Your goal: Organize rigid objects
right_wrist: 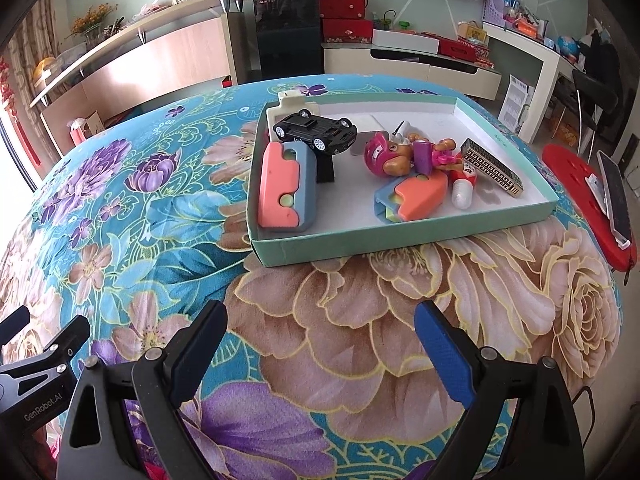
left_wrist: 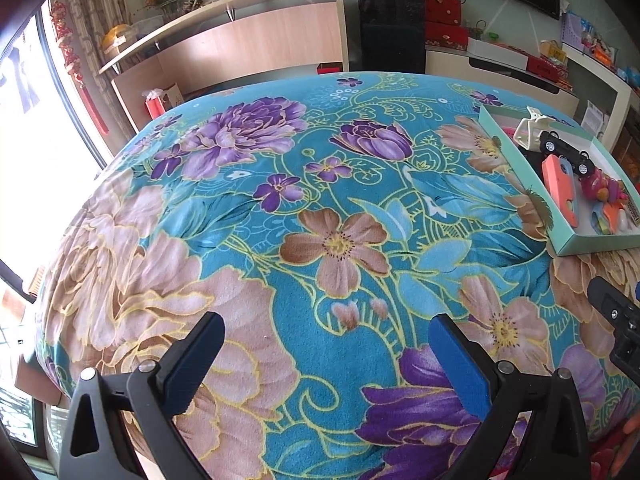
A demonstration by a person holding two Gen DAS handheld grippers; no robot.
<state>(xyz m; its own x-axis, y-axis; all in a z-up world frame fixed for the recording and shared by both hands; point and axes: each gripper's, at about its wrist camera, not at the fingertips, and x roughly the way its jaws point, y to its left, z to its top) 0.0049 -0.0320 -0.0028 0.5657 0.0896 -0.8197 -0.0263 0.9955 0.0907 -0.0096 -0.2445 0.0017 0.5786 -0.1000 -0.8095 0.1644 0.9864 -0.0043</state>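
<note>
Floral cloth (left_wrist: 320, 200) bare, 2 claws gaping — tray (right_wrist: 400, 240) near right edge

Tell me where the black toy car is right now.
The black toy car sits in the far left corner of the teal box, propped above the pink-and-blue case; in the left wrist view it appears at far right.

Both grippers held low, jaws spread wide and empty

The left gripper (left_wrist: 326, 354) and the right gripper (right_wrist: 320, 342) sit side by side, blue-padded fingers (right_wrist: 444, 356) well apart, each one's black frame showing at the edge of the other's view
</note>
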